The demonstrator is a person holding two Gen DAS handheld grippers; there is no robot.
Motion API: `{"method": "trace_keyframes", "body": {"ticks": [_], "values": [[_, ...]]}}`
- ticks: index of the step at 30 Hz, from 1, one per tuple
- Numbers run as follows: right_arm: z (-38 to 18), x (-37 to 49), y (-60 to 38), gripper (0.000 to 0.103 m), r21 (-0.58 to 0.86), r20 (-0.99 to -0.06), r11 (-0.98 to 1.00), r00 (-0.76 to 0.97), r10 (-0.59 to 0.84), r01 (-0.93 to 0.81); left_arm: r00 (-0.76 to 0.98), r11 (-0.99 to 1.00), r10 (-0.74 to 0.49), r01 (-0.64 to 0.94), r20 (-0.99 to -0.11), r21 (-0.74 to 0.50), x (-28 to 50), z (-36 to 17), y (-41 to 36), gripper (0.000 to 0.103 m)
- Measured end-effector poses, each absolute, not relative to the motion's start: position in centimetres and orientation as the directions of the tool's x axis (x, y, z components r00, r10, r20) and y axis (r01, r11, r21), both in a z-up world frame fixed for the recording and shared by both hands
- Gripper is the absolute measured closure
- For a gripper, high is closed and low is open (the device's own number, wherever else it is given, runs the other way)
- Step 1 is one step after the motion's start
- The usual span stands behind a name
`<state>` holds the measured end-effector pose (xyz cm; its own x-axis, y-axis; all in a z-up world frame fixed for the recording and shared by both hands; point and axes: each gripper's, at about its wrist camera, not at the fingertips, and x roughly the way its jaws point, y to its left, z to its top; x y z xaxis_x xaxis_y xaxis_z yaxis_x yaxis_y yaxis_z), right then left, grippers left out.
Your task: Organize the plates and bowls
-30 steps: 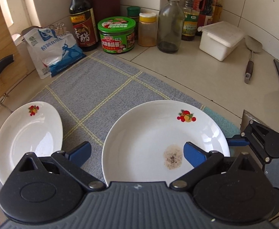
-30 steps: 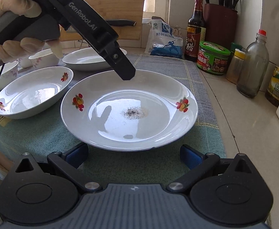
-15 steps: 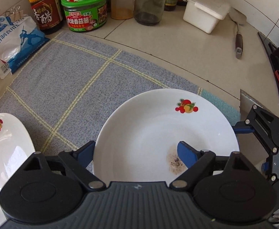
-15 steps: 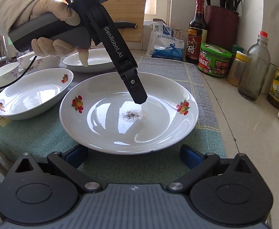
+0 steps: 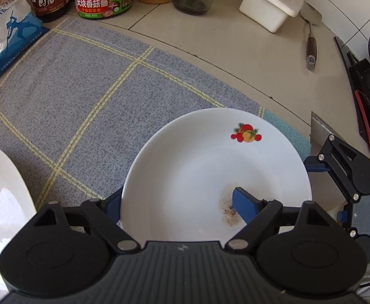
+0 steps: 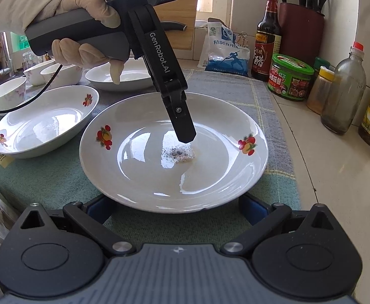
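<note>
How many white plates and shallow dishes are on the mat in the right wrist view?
3: the stained plate in the middle under the left gripper, the oval dish to its left, another plate behind. More may be hidden behind the hand.

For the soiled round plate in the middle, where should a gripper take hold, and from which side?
Grip the plate by its raised rim, one finger inside the well and one outside under the lip. The left gripper comes steeply from above at the rim's left side, jaws closing across the rim. The shallow, flat-lying plate offers no other graspable part.
</note>
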<state>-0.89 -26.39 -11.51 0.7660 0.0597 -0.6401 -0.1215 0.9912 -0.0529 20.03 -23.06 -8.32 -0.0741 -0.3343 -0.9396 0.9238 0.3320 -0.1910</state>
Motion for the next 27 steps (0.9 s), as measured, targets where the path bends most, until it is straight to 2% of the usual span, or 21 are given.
{"method": "trace_keyframes", "body": {"ticks": [14, 27], "values": [[-11.3, -0.4, -26.4, 0.0, -0.047, -0.66, 0.989, 0.748, 0.076, -0.142, -0.08, 0.339, -0.338, 0.919, -0.938, -0.2, 20.3, -8.1, -23.2, 0.018], [-10.6, 2.3, -28.3, 0.0, -0.077, -0.653, 0.987, 0.755, 0.057, -0.141, -0.042, 0.336, -0.394, 0.923, -0.918, -0.186, 23.0, -6.6, -24.9, 0.019]]}}
